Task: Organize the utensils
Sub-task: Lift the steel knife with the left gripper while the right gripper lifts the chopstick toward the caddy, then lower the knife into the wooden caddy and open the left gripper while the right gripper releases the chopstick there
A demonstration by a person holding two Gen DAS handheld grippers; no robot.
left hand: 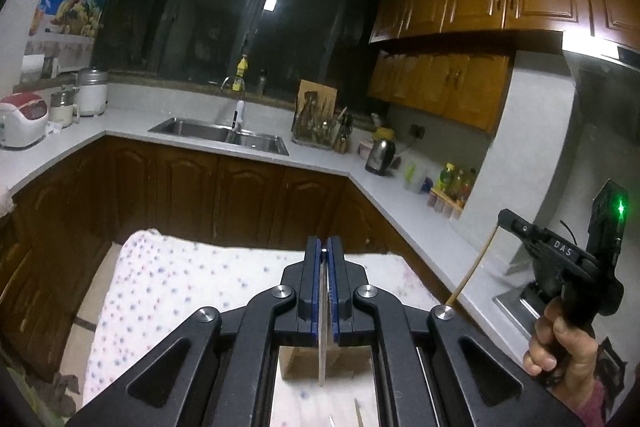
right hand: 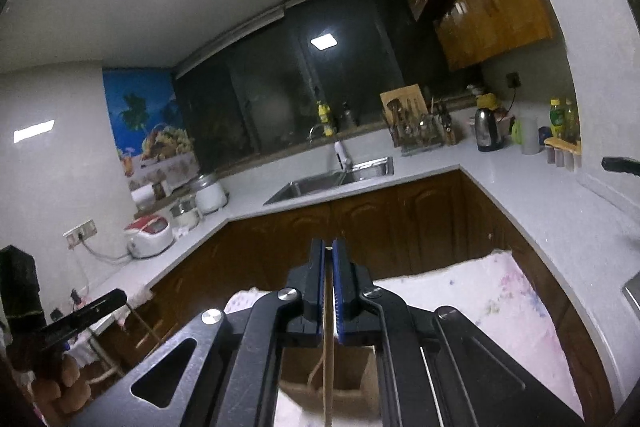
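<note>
My left gripper (left hand: 325, 247) is shut on a thin metal utensil (left hand: 322, 327) that hangs down between its blue pads over a brown cardboard box (left hand: 344, 361) on the dotted cloth (left hand: 180, 291). My right gripper (right hand: 329, 247) is shut on a thin wooden chopstick (right hand: 329, 359) that hangs down over the same kind of brown box (right hand: 352, 371). In the left wrist view the right gripper (left hand: 505, 217) is raised at the right, with the wooden chopstick (left hand: 476, 263) dangling below its tip. More metal utensil tips (left hand: 358, 415) lie on the cloth below.
The table with the dotted cloth stands in a U-shaped kitchen. A sink (left hand: 220, 133) is at the back, a utensil rack (left hand: 320, 131) and kettle (left hand: 380, 155) to the right, a rice cooker (left hand: 22, 119) on the left counter. Brown cabinets (left hand: 240, 195) lie ahead.
</note>
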